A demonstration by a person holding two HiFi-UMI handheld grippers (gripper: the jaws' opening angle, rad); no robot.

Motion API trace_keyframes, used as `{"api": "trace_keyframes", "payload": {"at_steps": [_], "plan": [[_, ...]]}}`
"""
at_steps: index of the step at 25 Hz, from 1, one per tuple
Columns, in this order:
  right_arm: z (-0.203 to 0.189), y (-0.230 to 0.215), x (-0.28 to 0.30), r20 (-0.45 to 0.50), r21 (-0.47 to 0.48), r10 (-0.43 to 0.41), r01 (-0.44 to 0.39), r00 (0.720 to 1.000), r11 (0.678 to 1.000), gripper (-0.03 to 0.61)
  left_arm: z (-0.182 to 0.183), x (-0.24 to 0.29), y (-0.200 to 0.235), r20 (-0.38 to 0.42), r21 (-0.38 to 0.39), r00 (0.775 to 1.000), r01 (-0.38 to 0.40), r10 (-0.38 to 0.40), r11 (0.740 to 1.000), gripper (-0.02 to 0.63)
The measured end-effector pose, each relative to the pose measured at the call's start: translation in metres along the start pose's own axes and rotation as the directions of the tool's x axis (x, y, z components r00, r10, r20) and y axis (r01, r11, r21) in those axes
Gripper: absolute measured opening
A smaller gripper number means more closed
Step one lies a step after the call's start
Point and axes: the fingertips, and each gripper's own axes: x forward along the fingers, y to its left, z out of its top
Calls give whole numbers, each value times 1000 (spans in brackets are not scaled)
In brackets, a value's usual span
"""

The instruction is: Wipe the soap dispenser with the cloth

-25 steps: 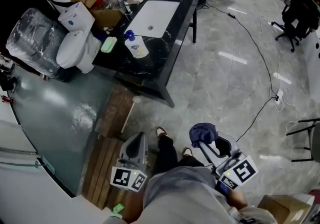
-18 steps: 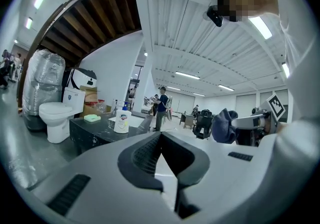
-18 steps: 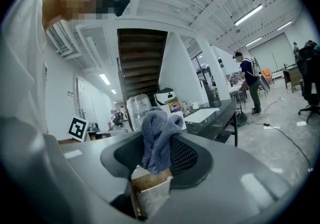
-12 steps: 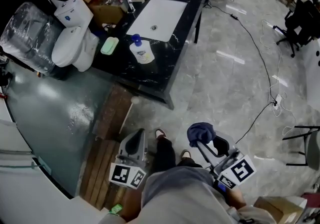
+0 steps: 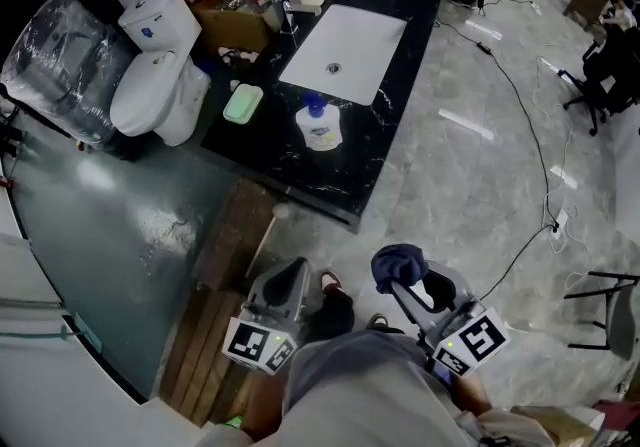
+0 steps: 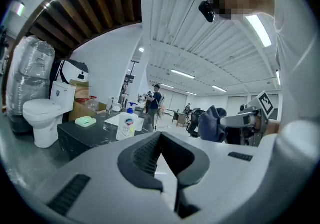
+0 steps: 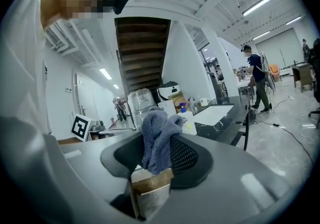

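A white soap dispenser (image 5: 320, 127) with a blue pump stands upright near the front edge of the black counter (image 5: 262, 154). It also shows in the left gripper view as the dispenser (image 6: 128, 124), well ahead of the jaws. My right gripper (image 5: 402, 275) is shut on a blue-grey cloth (image 5: 398, 263), whose bunched cloth (image 7: 157, 139) sticks up between the jaws and partly hides the dispenser (image 7: 188, 122). My left gripper (image 5: 287, 282) is shut and holds nothing. Both grippers hang over the floor, short of the counter.
A white sink basin (image 5: 345, 50) is set into the counter, with a green soap dish (image 5: 242, 103) to its left. A toilet (image 5: 158, 95), a wrapped water bottle (image 5: 55, 60) and cardboard boxes (image 5: 240, 5) stand at left. A wooden pallet (image 5: 215, 305) lies below left; a cable (image 5: 530, 155) crosses the floor.
The counter and dispenser have slid down and right in the head view, closer to me. Both grippers have kept their grip states while moving toward the counter.
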Motion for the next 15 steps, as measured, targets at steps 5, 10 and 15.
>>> {"api": "trace_keyframes", "payload": {"at_steps": [5, 10, 15], "plan": [[17, 5, 44, 0, -43, 18, -18, 1000, 999, 141, 24, 9, 39, 52, 21, 999, 12, -13, 1000, 8], [32, 7, 76, 8, -82, 9, -8, 1000, 997, 143, 41, 16, 70, 83, 39, 996, 25, -28, 999, 8], [49, 3, 99, 23, -117, -16, 18, 1000, 993, 143, 59, 32, 90, 106, 71, 992, 62, -69, 996, 8]]}}
